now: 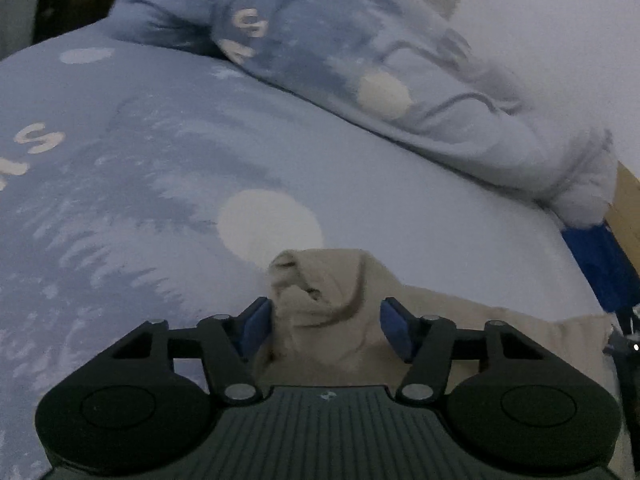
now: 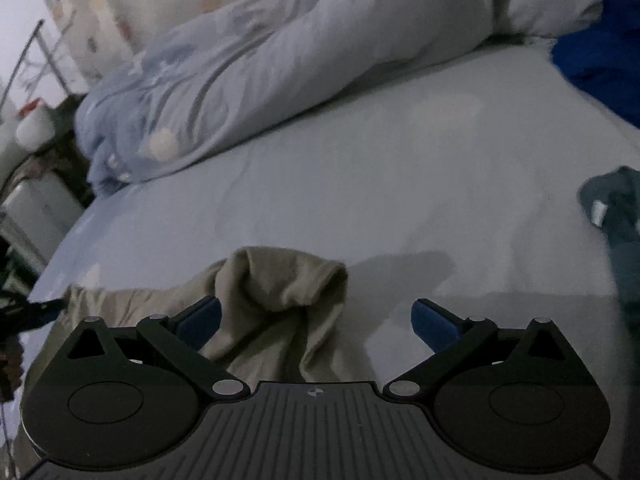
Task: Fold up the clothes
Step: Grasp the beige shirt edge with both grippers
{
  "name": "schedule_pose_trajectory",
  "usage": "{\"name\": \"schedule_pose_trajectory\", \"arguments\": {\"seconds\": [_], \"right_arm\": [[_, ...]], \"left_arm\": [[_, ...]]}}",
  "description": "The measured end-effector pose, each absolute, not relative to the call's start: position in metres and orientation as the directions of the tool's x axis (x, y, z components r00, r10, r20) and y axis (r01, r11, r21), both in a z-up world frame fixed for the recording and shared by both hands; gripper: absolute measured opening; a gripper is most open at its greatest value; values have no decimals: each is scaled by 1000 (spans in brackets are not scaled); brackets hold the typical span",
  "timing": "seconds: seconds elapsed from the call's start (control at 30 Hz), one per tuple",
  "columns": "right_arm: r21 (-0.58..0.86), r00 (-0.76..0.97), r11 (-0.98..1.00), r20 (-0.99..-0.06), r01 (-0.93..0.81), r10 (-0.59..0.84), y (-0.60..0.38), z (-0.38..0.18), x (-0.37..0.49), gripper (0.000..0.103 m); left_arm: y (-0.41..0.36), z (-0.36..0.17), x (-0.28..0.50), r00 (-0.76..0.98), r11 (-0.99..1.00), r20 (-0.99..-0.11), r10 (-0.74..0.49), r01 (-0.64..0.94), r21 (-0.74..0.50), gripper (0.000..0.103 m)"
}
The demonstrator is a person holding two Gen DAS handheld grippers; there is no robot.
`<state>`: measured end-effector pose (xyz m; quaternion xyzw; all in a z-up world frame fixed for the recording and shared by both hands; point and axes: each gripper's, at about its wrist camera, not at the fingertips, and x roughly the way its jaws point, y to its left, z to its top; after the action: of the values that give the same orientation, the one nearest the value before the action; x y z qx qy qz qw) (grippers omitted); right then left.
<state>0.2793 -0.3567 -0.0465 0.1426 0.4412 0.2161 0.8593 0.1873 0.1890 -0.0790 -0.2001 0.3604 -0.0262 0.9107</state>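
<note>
We see a bed covered by a pale blue printed sheet (image 1: 400, 208) with cream circles and darker brush-like marks. On it, low in the frame, lies a crumpled beige fabric garment (image 1: 328, 304), one bunched end raised. Across the upper part of both views a rumpled blue patterned duvet (image 2: 280, 72) rests on the sheet. At the right edge of the right wrist view lie a bright blue cloth (image 2: 600, 52), upper right, and a grey-teal garment (image 2: 616, 216) below it.
</note>
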Motion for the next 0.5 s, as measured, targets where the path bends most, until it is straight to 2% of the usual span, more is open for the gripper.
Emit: {"name": "schedule_pose_trajectory", "arguments": {"seconds": [0.07,0.1,0.13,0.17,0.2,0.23,0.37,0.5], "right_arm": [[417,504,865,-703,-280,502,-355,-50,281,90],[413,496,862,-704,-295,507,-352,-52,284,84],[409,491,857,-703,-314,515,-350,-54,287,58],[402,491,854,-699,-332,520,-347,-55,290,37],[389,499,858,-699,-336,512,-344,-55,292,32],[361,518,872,-703,-331,487,-340,-54,295,7],[247,634,947,-704,-205,320,-342,-51,305,3],[172,610,976,-762,-136,219,-342,-60,310,3]], "left_arm": [[185,-81,191,735,931,-656,-173,-94,-351,48],[182,-82,192,733,938,-661,-163,-94,-335,32],[183,-84,194,734,938,-660,-162,-94,-335,29],[184,-85,195,734,937,-659,-161,-95,-335,25],[184,-85,196,741,934,-652,-160,-100,-344,19],[186,-85,195,751,927,-643,-149,-120,-355,15],[197,-89,196,775,885,-629,-59,-251,-392,13],[193,-98,195,774,868,-633,-5,-311,-387,15]]}}
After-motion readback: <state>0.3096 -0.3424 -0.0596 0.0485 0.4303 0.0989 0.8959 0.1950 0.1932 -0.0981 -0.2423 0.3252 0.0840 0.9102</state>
